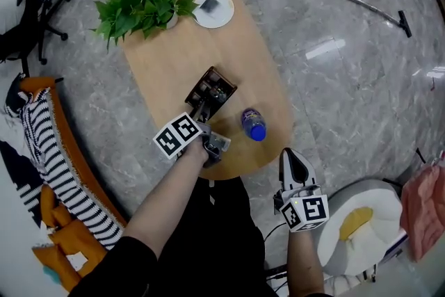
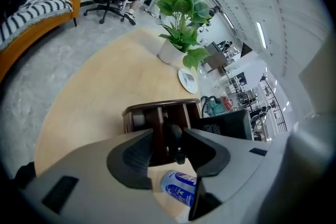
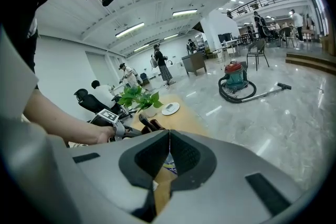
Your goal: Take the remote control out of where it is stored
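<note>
Left gripper view shows left claw (image 2: 168, 139) open astride remote (image 2: 171, 127); right claw (image 3: 169, 138) shut, empty.

I note a polished floor (image 1: 334, 80) of grey veined marble, with glare from overhead light. At the centre of my head view stands an oval bench (image 1: 174, 73) of light wood, with a potted plant (image 1: 139, 7) and a white plate (image 1: 222, 16) at its upper end. On the left edge is an orange sofa (image 1: 40, 85) under a striped blanket (image 1: 52, 149), and a black office chair (image 1: 35, 10) is at upper left. At lower right is a white round seat (image 1: 375, 247). The right gripper view shows ceiling strip lights (image 3: 131, 29) and a teal vacuum cleaner (image 3: 234, 75) right of centre.
</note>
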`<control>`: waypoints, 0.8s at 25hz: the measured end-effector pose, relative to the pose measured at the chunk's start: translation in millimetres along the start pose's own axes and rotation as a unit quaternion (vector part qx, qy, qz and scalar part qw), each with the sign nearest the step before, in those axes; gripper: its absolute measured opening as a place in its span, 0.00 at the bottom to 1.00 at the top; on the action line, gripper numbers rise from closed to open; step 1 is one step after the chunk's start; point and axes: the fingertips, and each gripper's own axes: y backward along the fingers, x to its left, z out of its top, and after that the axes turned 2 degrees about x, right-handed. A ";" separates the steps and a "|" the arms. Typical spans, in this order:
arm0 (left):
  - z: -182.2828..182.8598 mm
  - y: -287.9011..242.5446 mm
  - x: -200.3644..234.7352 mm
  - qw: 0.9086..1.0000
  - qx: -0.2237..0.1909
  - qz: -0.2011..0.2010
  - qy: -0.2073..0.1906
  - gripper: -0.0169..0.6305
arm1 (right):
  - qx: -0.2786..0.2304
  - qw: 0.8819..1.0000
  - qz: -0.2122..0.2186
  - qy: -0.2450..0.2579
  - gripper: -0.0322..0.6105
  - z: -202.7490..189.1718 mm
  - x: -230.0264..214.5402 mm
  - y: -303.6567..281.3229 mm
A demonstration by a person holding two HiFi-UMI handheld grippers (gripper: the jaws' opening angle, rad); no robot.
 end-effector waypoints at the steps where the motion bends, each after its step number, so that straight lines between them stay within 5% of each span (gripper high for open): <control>1: -0.6 -1.6 0.3 1.000 0.000 0.002 0.001 0.30 | 0.001 1.000 0.000 -0.001 0.06 -1.0 -1.1 0.0; 4: -0.1 -4.6 -2.3 1.000 0.000 0.000 -0.007 0.29 | 0.003 1.000 0.001 -0.001 0.06 -2.3 -2.1 -1.1; 7: 0.8 -6.1 -9.4 1.000 0.003 -0.008 -0.013 0.16 | 0.003 1.000 0.004 0.003 0.06 -0.7 0.0 -3.1; 20: 5.2 18.9 -20.4 0.999 0.014 -0.010 0.029 0.14 | -0.005 1.000 -0.004 0.023 0.06 8.1 16.0 -1.7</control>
